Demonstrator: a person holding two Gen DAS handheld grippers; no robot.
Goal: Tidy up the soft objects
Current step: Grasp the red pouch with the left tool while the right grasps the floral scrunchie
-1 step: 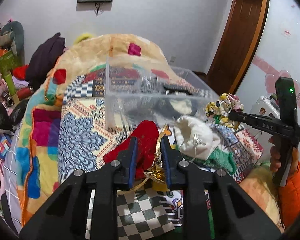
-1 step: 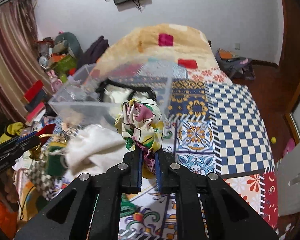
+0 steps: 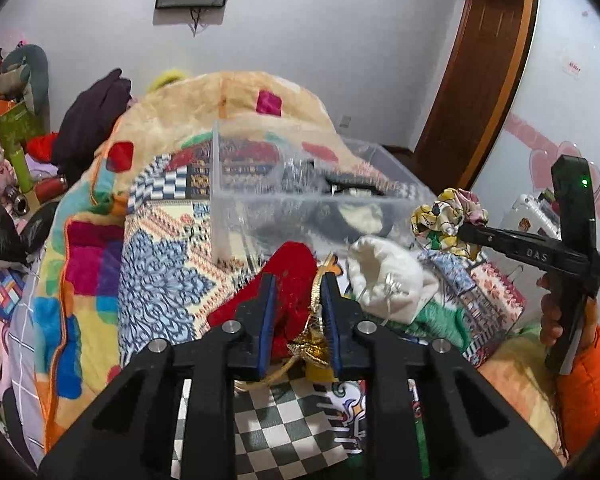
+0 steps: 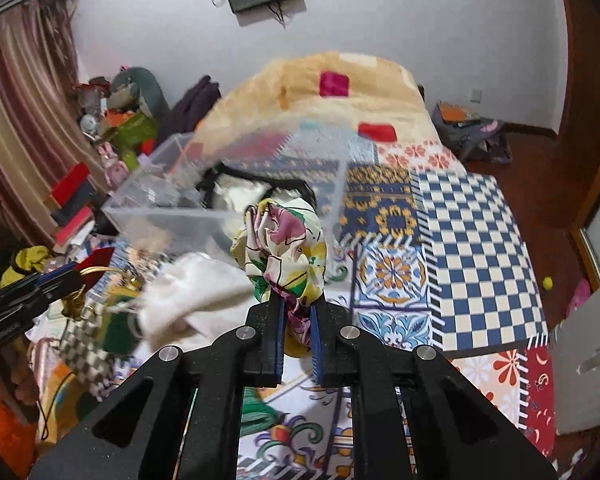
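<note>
My left gripper (image 3: 298, 280) is shut on a red velvet pouch (image 3: 292, 276) with gold cord, held above the bed. My right gripper (image 4: 296, 300) is shut on a floral yellow-and-pink scrunchie (image 4: 286, 248); the scrunchie also shows in the left wrist view (image 3: 446, 222), to the right of the red pouch. A clear plastic bin (image 3: 300, 208) stands on the bed just beyond both grippers, with black-and-cream soft items inside (image 4: 240, 188). A white drawstring pouch (image 3: 384, 276) lies in front of the bin, over a green item (image 3: 440, 316).
A patchwork quilt (image 4: 460, 220) covers the bed, with a beige blanket (image 3: 236, 104) heaped behind the bin. Toys and boxes (image 3: 12, 152) crowd the left side. A wooden door (image 3: 488, 80) stands at the right.
</note>
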